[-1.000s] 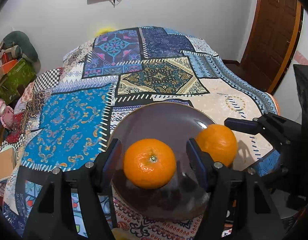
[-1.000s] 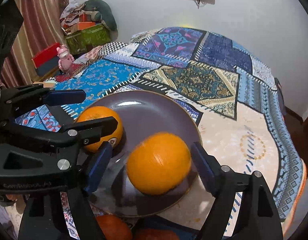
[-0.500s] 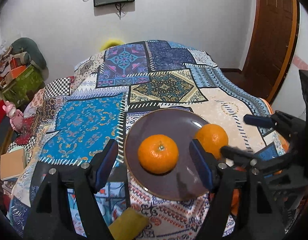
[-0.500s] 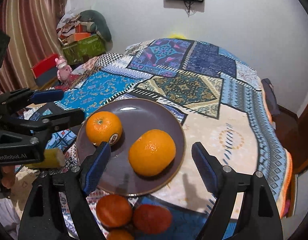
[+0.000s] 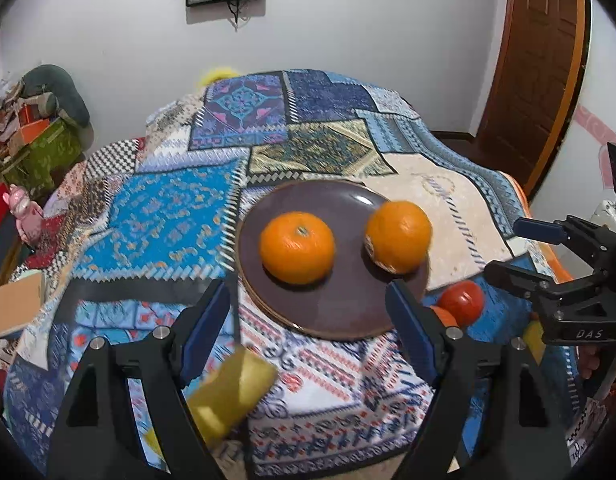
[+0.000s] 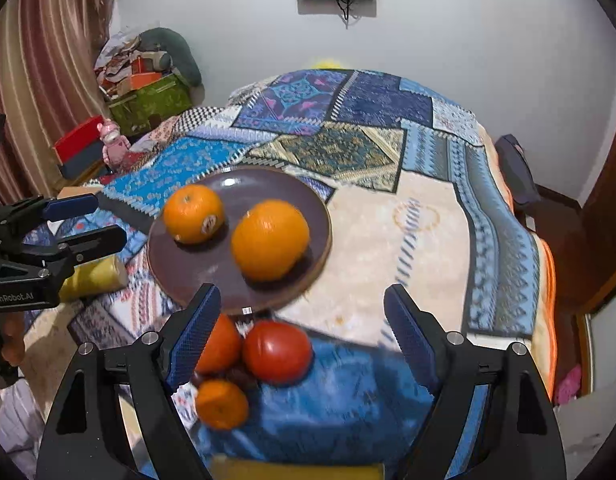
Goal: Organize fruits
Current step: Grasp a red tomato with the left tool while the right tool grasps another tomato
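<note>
Two oranges lie on a dark brown plate (image 5: 340, 308) on the patchwork bedspread: a stem-up orange (image 5: 297, 247) on the left and a second orange (image 5: 398, 237) at the plate's right rim. My left gripper (image 5: 308, 312) hovers short of the plate's near edge, its jaws opening with nothing between them. In the right wrist view the same plate (image 6: 196, 276) holds the stickered orange (image 6: 194, 213) and the other orange (image 6: 270, 240). My right gripper (image 6: 302, 308) stands open and empty just before the plate.
A red tomato (image 6: 277, 351), an orange-red fruit (image 6: 218, 346) and a small orange (image 6: 222, 404) lie near the plate's front edge. A yellow object (image 5: 236, 388) lies under the left gripper (image 6: 92, 222). The right gripper (image 5: 516, 250) is at the right. Boxes crowd the far left.
Both grippers have drawn back from the plate, leaving an orange each on it. The left jaws have widened. More loose fruit has come into view at the front.
</note>
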Action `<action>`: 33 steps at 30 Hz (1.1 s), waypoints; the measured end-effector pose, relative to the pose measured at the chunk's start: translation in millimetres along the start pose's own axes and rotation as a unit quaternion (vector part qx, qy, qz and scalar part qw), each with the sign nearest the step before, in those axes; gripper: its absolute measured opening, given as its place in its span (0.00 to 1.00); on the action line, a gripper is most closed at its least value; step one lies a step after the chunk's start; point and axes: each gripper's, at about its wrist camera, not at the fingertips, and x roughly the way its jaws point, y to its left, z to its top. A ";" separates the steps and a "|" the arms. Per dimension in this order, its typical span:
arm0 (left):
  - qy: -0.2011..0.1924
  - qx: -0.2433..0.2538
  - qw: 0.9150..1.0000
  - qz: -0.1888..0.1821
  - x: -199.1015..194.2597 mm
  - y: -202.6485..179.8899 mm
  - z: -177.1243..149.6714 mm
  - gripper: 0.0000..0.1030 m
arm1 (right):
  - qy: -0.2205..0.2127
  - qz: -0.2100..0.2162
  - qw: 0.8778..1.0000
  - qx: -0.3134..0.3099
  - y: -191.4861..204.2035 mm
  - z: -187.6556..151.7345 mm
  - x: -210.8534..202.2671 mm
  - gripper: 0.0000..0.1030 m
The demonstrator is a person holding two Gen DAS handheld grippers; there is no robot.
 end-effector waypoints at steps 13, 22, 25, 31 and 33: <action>0.037 -0.003 0.999 -0.036 12.7 -22.2 -26.6 0.78 | 0.030 0.032 0.999 0.032 -9.4 -31.7 4.3 0.69; 0.054 0.006 0.997 -0.057 25.9 -38.1 -32.1 0.78 | 0.055 0.049 0.997 0.034 -3.5 -36.6 24.8 0.59; 0.055 0.004 0.997 -0.059 29.2 -38.6 -33.0 0.78 | 0.062 0.055 0.996 0.032 -1.2 -38.2 30.4 0.57; 0.065 -0.004 0.996 -0.062 35.3 -34.1 -33.5 0.78 | 0.070 0.054 0.996 0.030 0.4 -37.6 38.0 0.55; 0.067 -0.007 0.996 -0.065 37.2 -33.2 -33.7 0.78 | 0.074 0.057 0.995 0.034 -0.9 -37.3 39.4 0.55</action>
